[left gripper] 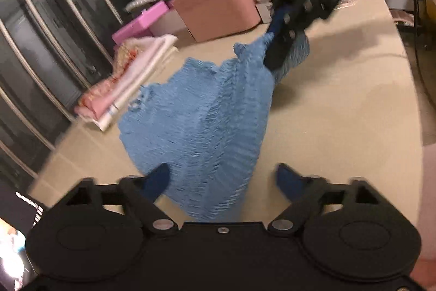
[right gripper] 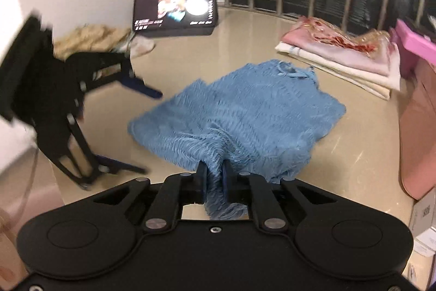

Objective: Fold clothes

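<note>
Blue knit garment (right gripper: 239, 116) lies mid-frame on the beige table (right gripper: 245, 32) — your right gripper (right gripper: 213, 176) is clamped on its near edge. Your left gripper (left gripper: 222, 179) stands apart, the cloth between its fingers, unpinched. Folded pink stack (right gripper: 340, 56) sits upper right.

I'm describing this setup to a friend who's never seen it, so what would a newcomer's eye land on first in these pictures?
First, the fuzzy blue garment spread in the middle of the beige floor, with the right gripper clamped on its near edge. Next, the left gripper at the garment's left side, jaws apart and nothing pinched. Behind, a lit screen leans on the white wall, and a stack of folded pink and cream clothes lies to the right.
</note>
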